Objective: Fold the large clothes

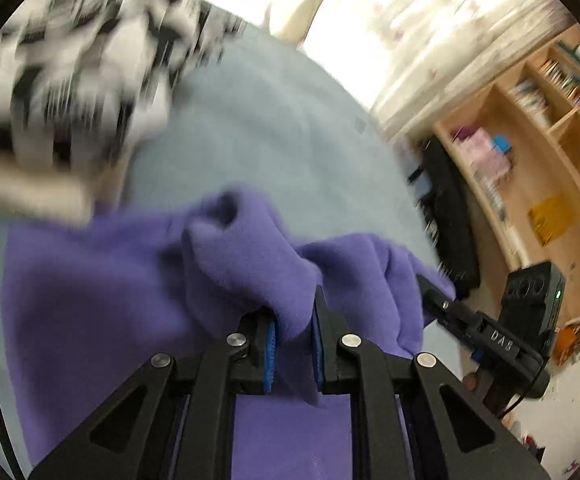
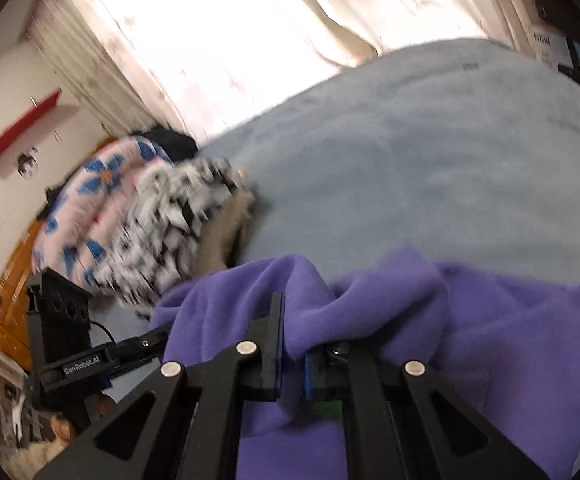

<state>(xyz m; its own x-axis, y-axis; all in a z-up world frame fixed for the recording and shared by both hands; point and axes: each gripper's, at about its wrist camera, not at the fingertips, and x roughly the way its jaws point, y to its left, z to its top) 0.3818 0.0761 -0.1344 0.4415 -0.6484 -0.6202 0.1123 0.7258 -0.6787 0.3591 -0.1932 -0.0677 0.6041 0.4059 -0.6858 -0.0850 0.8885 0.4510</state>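
A purple fleece garment [image 1: 90,280] lies bunched on a pale blue blanket [image 1: 270,120]. My left gripper [image 1: 294,332] is shut on a fold of the garment, which bulges up between its blue pads. My right gripper [image 2: 292,352] is shut on another fold of the purple garment [image 2: 510,340], with cloth draped over its right finger. The right gripper also shows at the right of the left wrist view [image 1: 434,300], holding the garment's edge. The left gripper's body shows at the left of the right wrist view [image 2: 102,360].
A black-and-white patterned cloth [image 1: 70,60] lies beyond the garment, next to a pink and blue floral quilt [image 2: 102,200]. The blue blanket [image 2: 410,160] stretches away toward bright curtains [image 2: 230,40]. Wooden shelves [image 1: 530,140] stand at the right.
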